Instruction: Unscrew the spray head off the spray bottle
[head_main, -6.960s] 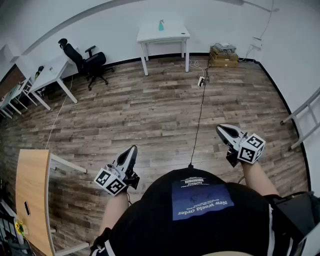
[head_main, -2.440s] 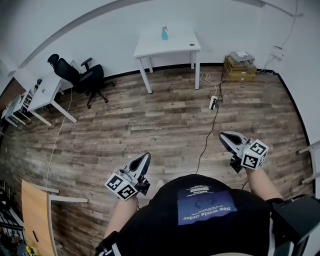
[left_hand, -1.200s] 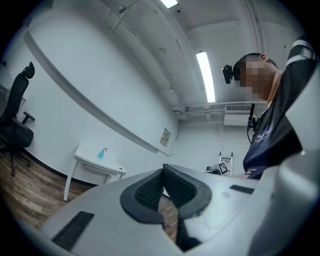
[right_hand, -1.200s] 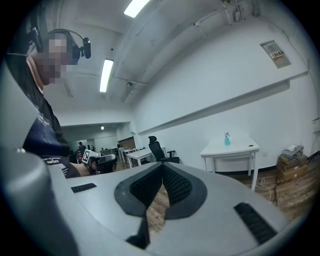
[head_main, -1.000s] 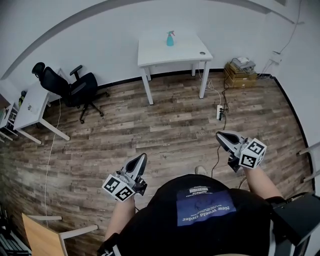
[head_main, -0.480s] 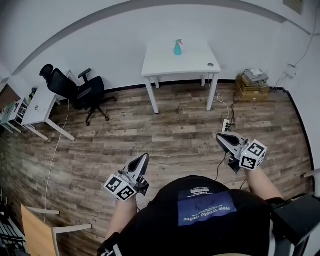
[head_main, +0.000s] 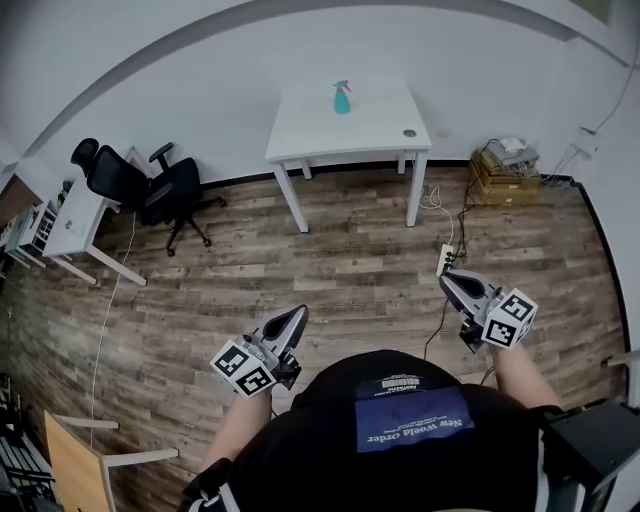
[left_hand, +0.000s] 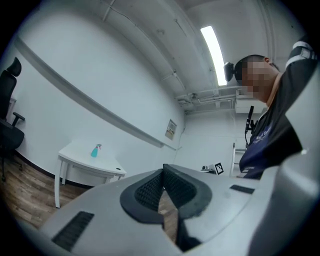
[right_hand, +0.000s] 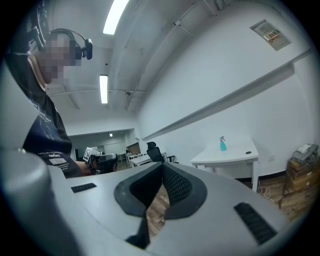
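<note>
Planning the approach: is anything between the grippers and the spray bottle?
No real obstacle. Open floor leads to the white table, where the spray bottle stands. Only a power strip lies on the floor ahead of the right gripper.

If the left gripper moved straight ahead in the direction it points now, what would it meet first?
Nothing close, it seems. The left gripper aims to the right of the white table, so the white wall behind would likely come first; depth is unclear.

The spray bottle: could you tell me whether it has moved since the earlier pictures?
No. The spray bottle stands at the same spot near the white table's far edge; only the camera shifted.
</note>
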